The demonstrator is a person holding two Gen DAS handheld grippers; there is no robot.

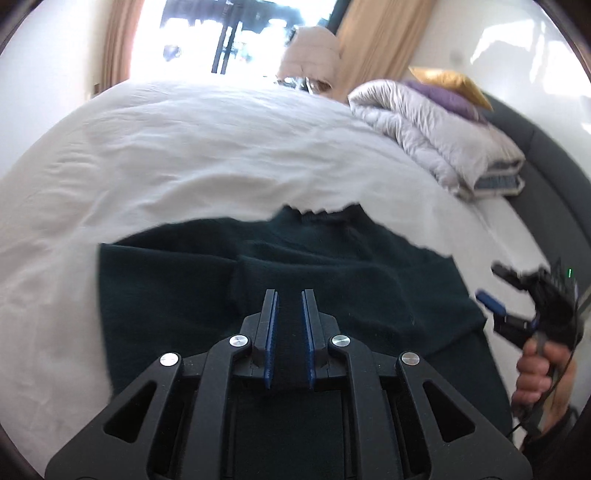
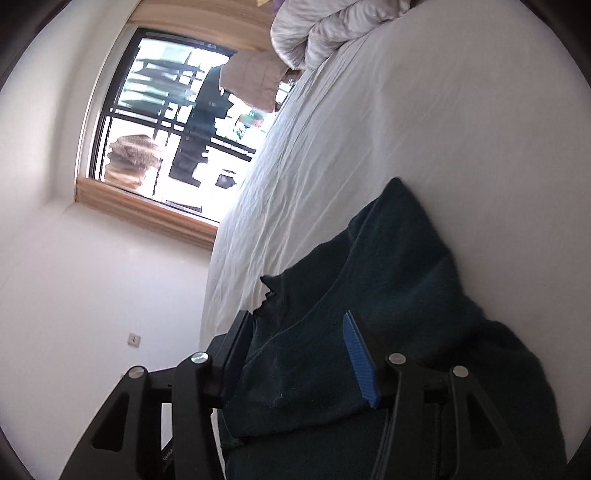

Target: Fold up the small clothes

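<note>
Left gripper (image 1: pixel 289 325) fingers narrow, pinching dark garment (image 1: pixel 184 280) on bed (image 1: pixel 184 147); right gripper (image 2: pixel 295 350) fingers wide.

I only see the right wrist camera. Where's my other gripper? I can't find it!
Observer: The left gripper hangs over the near part of the dark green garment, with its fingers nearly together.
Operator: Is it pinching the cloth?
Observer: Dark cloth shows between its fingers, but I cannot tell if they clamp it.
Operator: What's behind the fluffy blanket?
Observer: A dark padded bed edge, which looks like a headboard, curves along behind it.
</note>
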